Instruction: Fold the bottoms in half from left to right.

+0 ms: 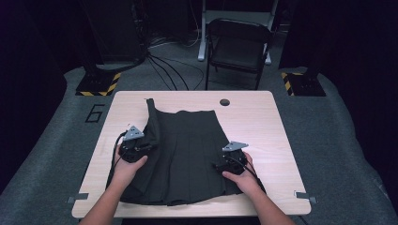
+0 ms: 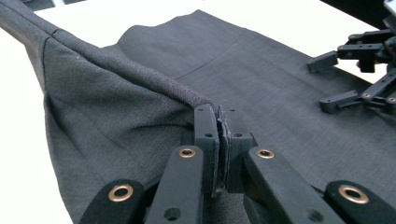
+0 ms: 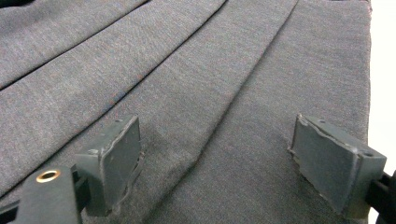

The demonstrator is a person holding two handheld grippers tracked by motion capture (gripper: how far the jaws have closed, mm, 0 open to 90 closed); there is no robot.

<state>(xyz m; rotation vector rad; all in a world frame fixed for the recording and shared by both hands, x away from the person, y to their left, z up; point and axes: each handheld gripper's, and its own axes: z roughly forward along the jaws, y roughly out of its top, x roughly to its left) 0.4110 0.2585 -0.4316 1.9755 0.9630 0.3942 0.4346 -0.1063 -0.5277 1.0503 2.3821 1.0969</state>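
Note:
A dark grey pleated skirt (image 1: 187,154) lies spread on the wooden table (image 1: 263,117). My left gripper (image 1: 136,143) is at the skirt's left side, shut on a lifted fold of its edge (image 2: 219,135); the fabric rises from the jaws and runs back toward the far left corner. My right gripper (image 1: 230,159) rests over the skirt's right part, open, its two pads (image 3: 116,158) wide apart on the pleated cloth (image 3: 210,93) with nothing between them. The right gripper (image 2: 359,74) is also seen from the left gripper view, at the far right.
Past the table's far edge a black folding chair (image 1: 239,44) stands, with cables on the floor (image 1: 164,65). A round hole (image 1: 224,101) sits near the table's far edge. Bare wood shows to the right of the skirt and along the back.

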